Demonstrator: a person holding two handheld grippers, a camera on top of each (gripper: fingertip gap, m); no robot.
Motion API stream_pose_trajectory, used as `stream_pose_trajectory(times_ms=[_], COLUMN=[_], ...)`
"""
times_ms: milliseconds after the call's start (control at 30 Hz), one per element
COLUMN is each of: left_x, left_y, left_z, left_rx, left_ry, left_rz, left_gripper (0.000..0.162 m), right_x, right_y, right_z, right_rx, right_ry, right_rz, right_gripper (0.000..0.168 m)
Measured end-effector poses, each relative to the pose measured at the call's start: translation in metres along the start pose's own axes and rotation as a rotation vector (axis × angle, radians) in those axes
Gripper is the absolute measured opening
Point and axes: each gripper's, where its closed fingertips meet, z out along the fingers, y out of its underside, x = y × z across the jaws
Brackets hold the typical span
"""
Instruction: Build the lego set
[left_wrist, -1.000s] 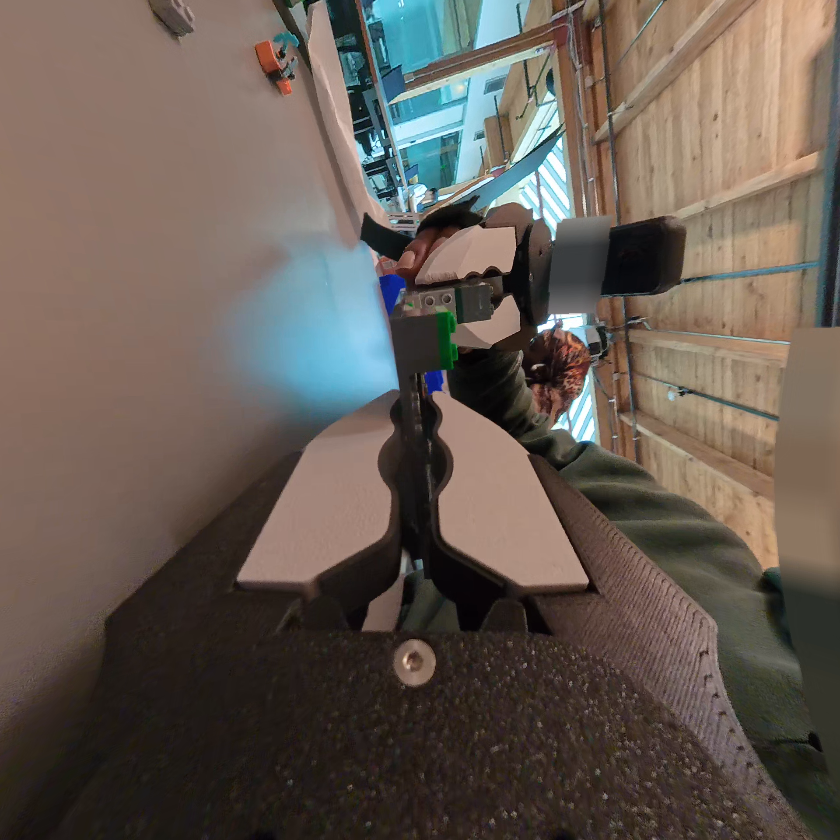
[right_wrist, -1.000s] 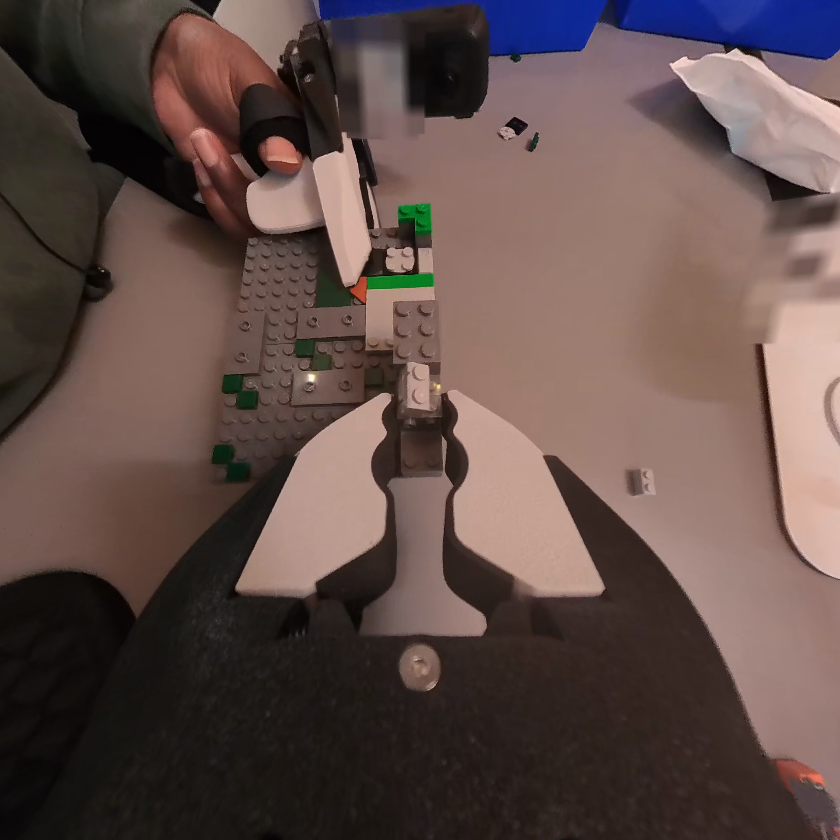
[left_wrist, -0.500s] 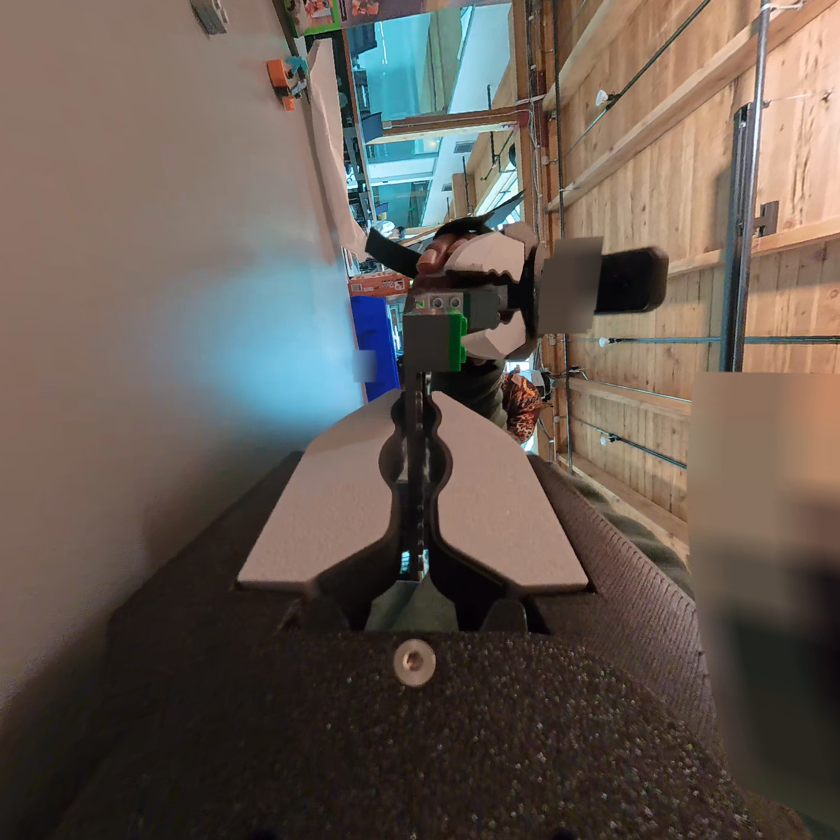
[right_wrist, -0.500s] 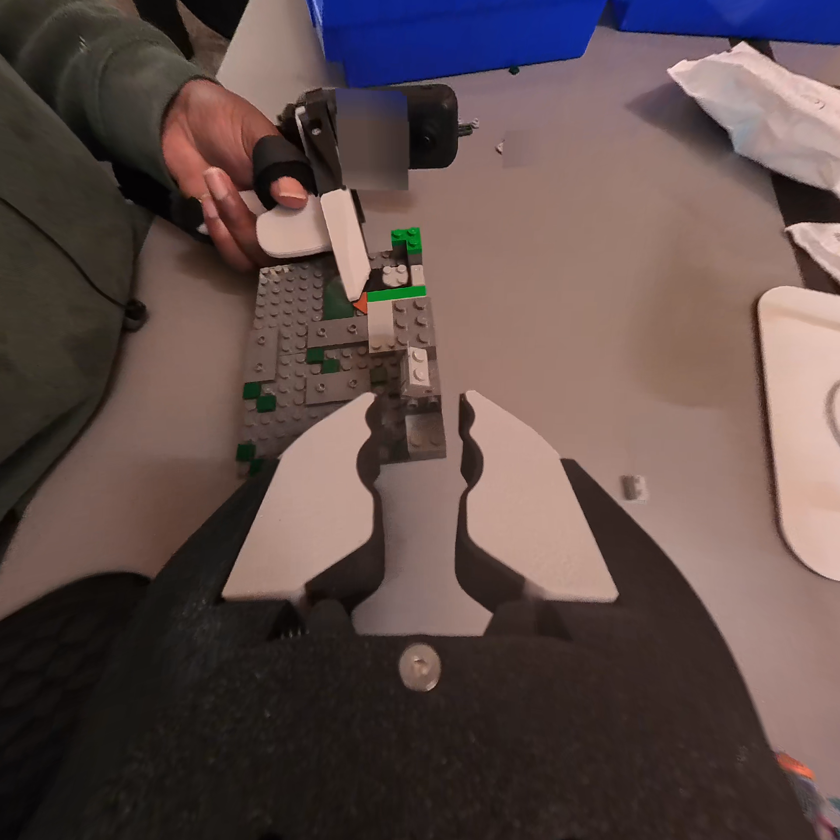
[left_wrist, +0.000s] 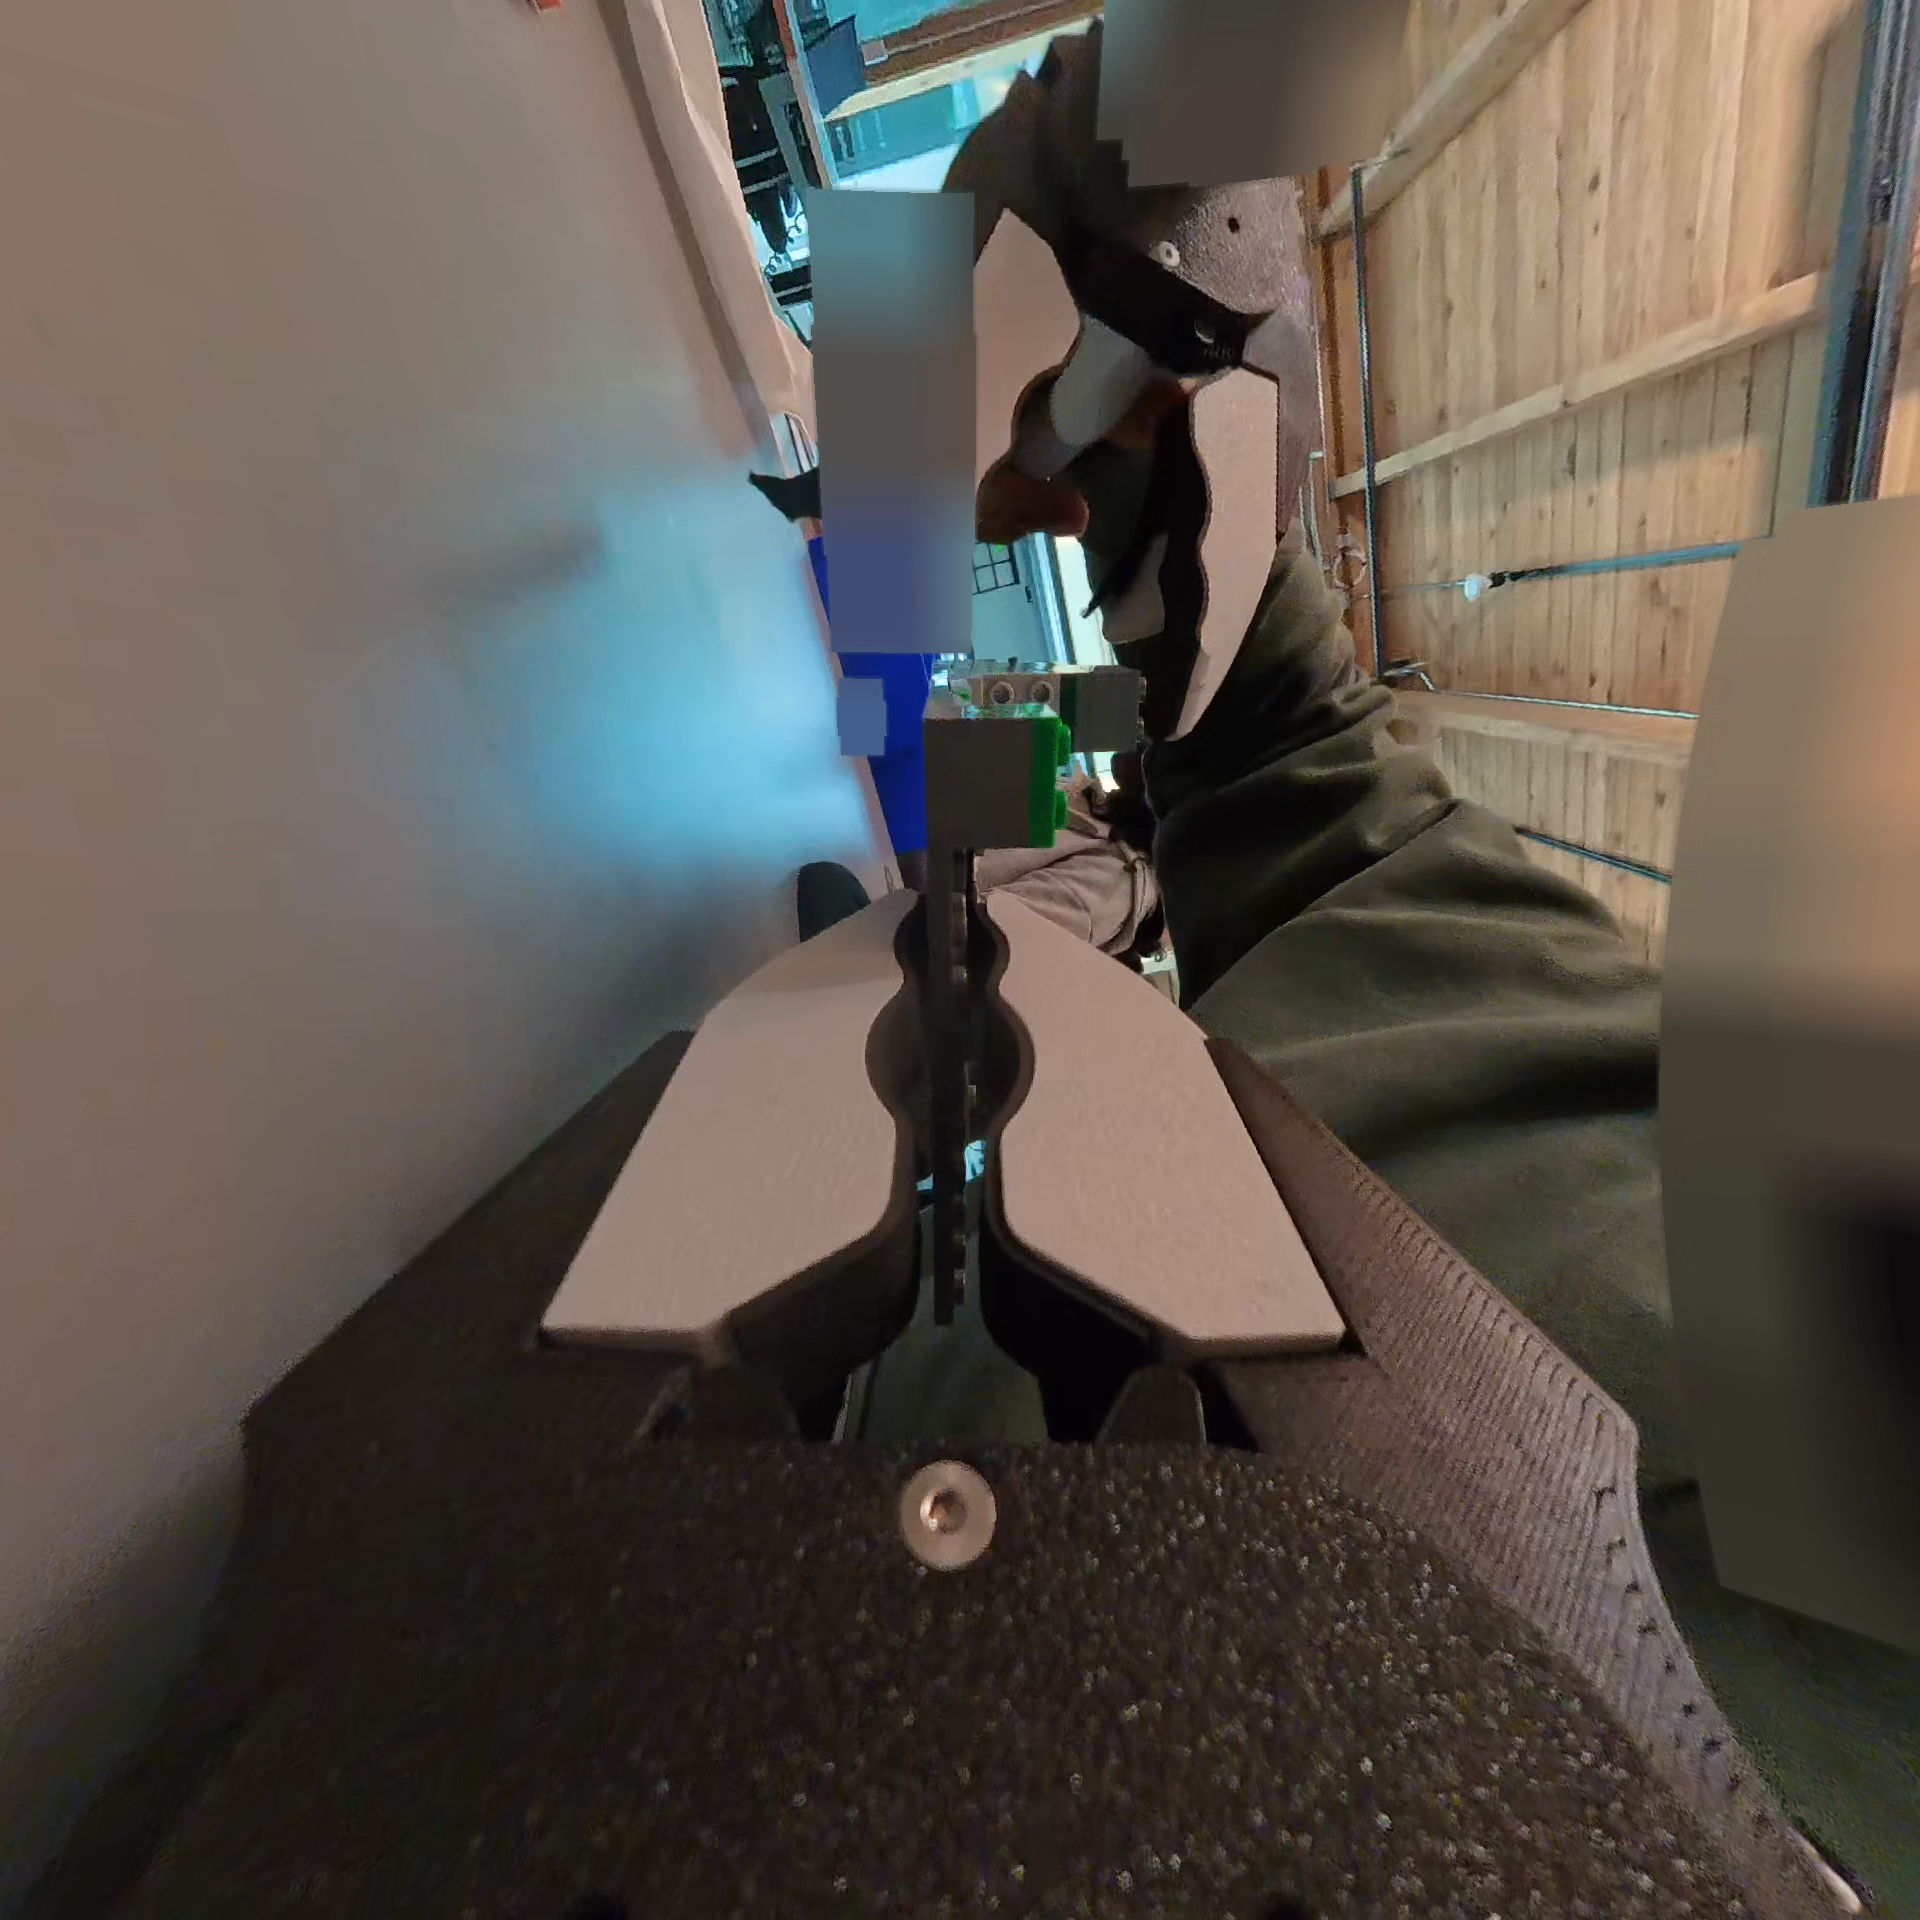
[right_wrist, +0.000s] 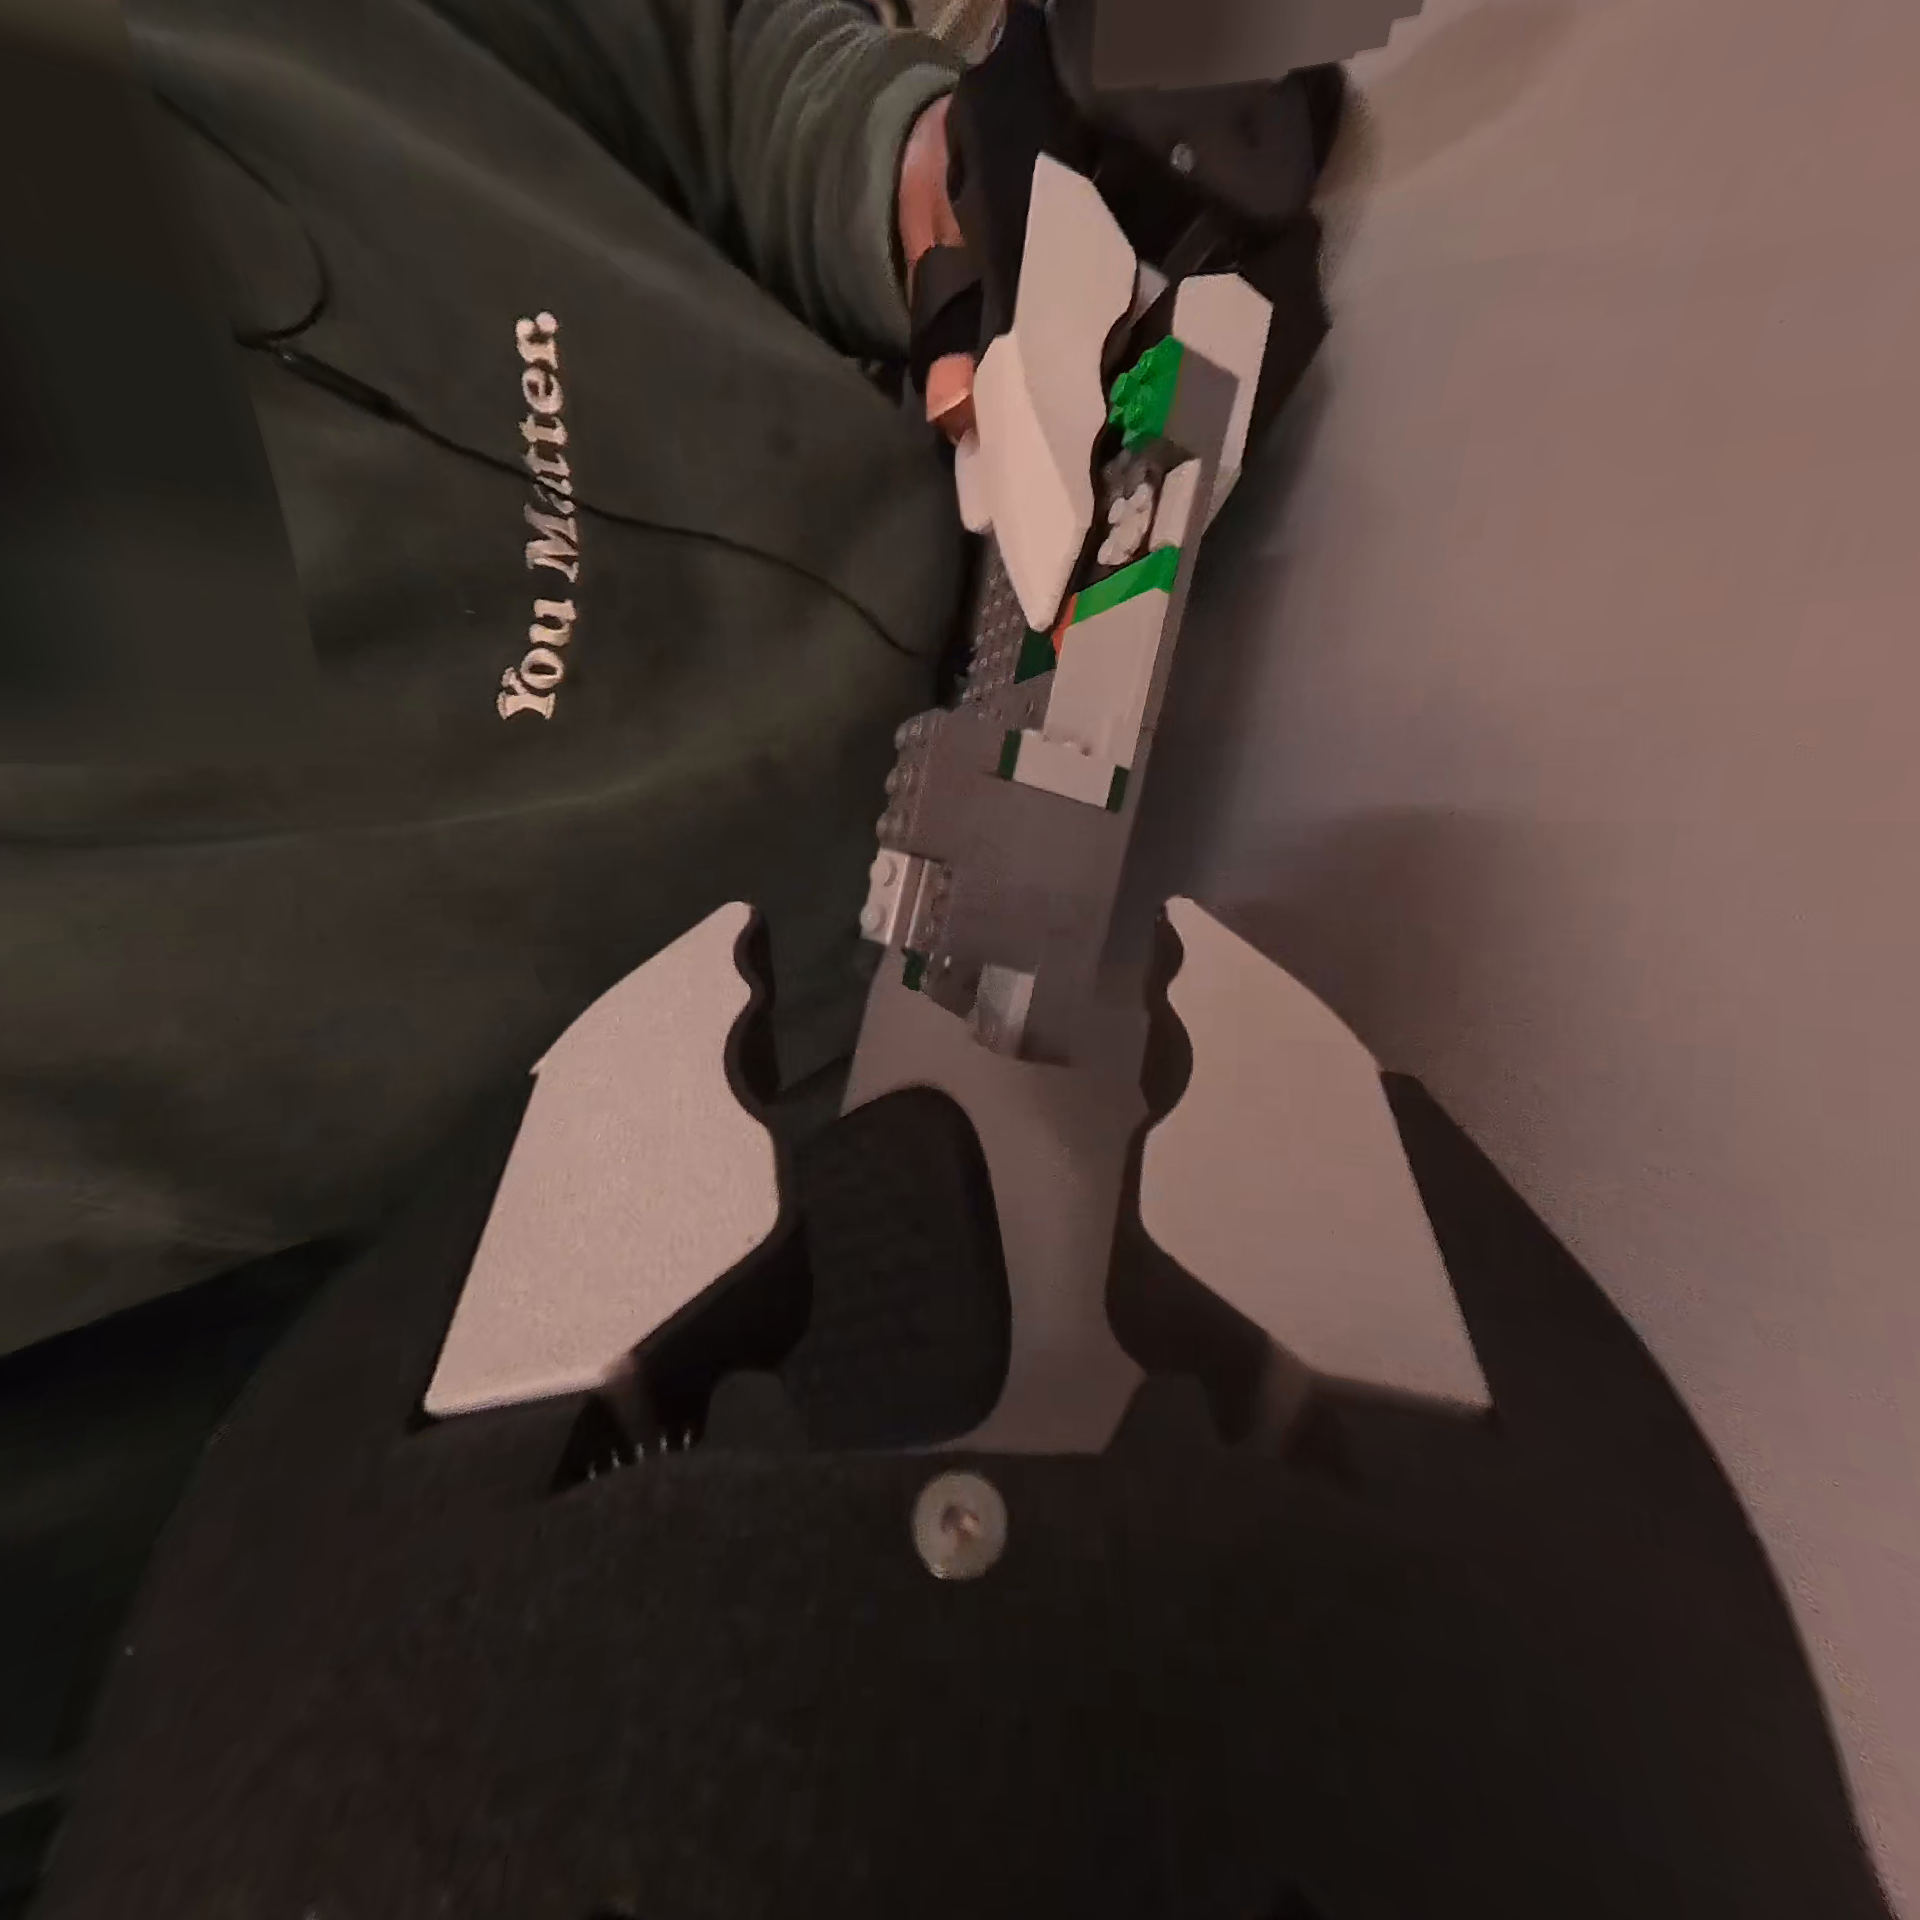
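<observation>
- Our left gripper has its jaws pressed on the thin edge of the lego baseplate, which we see edge-on in the left wrist view, running between the fingers.
- Our right gripper has its jaws spread wide, with nothing between the pads; the near end of the plate sits just ahead of the gap, and we cannot tell whether anything touches.
- In the left wrist view most of the build is hidden behind its own edge: only a grey block with a green brick on its side and a pale studded piece above it stand out.
- In the right wrist view the plate stands tilted on edge beside the grey table, off it or resting on it, we cannot say.
- Its face shows grey studs, darker grey plates, white tiles, a bright green strip, a small orange bit and a green brick at the far end.
- The far end is partly covered by the left gripper's white fingers.
- A dark green sleeve fills the left of that view.
</observation>
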Motion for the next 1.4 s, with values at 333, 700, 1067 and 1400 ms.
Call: stream_pose_trajectory(times_ms=[333, 700, 1067, 1400], left_x=[0.002, 0.005, 0.012, 0.022], left_y=[0.001, 0.005, 0.009, 0.009], left_z=[0.0, 0.0, 0.0, -0.003], left_rx=[-0.007, -0.02, -0.001, -0.009], left_ry=[-0.005, 0.023, 0.061, 0.075], left_rz=[0.042, 0.02, -0.008, 0.073], left_gripper=[0.006, 0.006, 0.007, 0.007], right_x=[0.003, -0.004, -0.009, -0.02], right_y=[0.007, 0.009, 0.007, 0.0], right_z=[0.017, 0.022, 0.025, 0.023], right_rx=[-0.129, -0.148, -0.139, -0.073], right_ry=[-0.141, -0.124, -0.082, -0.14], right_rz=[0.081, 0.036, -0.012, -0.016], right_gripper=[0.059, 0.053, 0.056, 0.054])
